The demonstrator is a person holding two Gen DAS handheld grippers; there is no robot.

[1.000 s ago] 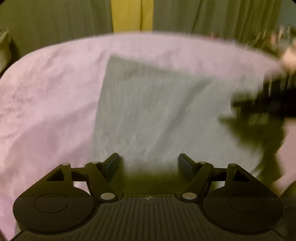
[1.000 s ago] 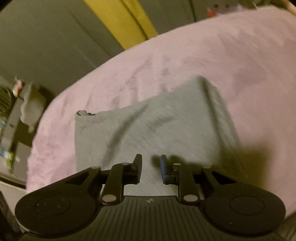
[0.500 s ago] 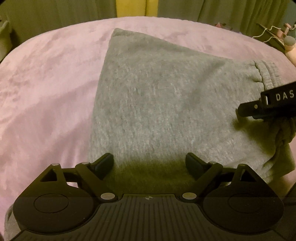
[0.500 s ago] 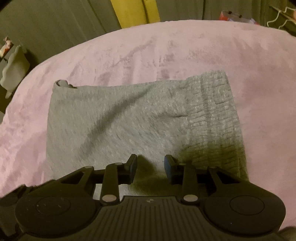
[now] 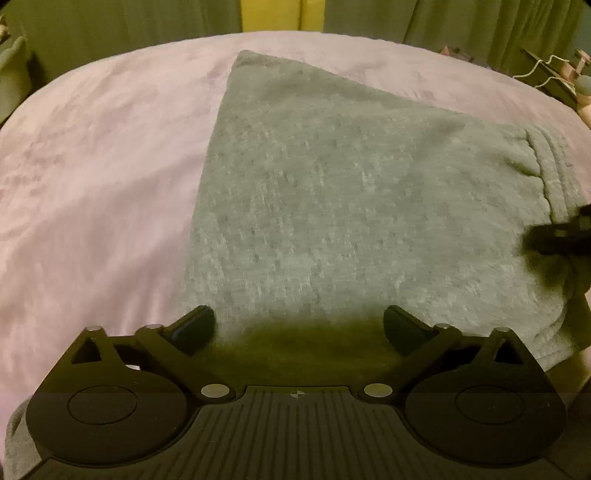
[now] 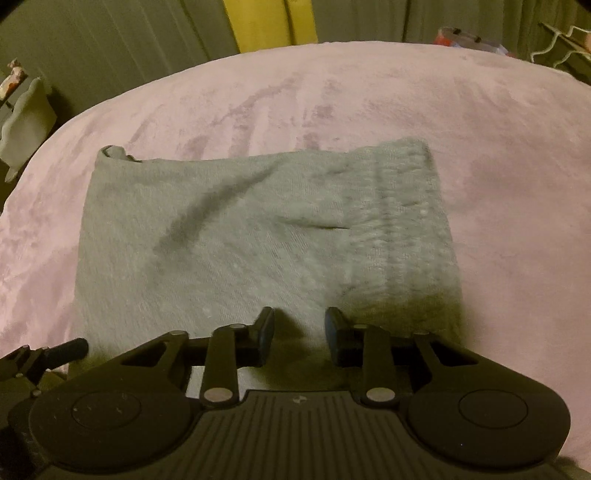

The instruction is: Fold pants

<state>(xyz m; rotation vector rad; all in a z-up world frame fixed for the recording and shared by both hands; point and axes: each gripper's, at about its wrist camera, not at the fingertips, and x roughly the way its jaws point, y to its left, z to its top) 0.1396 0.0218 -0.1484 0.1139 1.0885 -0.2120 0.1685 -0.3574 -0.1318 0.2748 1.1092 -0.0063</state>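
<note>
Nearest the left camera, the left gripper point(image 5: 298, 325) hangs over the near edge of the pants point(image 5: 332, 206), its jaws opening and already wide apart with only flat cloth below them, nothing pinched. In the right view the right gripper point(image 6: 299, 330) sits over the near edge too, its jaws closing to a narrow gap; no cloth shows between the pads, so it holds nothing. The pants point(image 6: 258, 236) are grey knit sweatpants, already folded into a compact block lying flat on the pink blanket point(image 5: 92, 166), roughly mid-bed. They look soft and limp, light enough for one pinch to lift, though several layers thick, so a grip probably has to take the whole stack or the lower layers will slide out. The fleece should not be slippery, but the plush blanket beneath may drag on it. Further out on the right side lies the ribbed waistband point(image 6: 402, 229), thicker and firmer than the legs, with a small crease beside it; that band, or a corner of the stack, seems the surest hold. In the left view the waistband point(image 5: 550, 170) runs off to the right, where the tip of the other tool shows dark at the frame edge. A long diagonal wrinkle crosses the left half and may need smoothing. Beyond the bed hang green curtains point(image 6: 110, 48) with a yellow strip point(image 6: 269, 22) between them.
</note>
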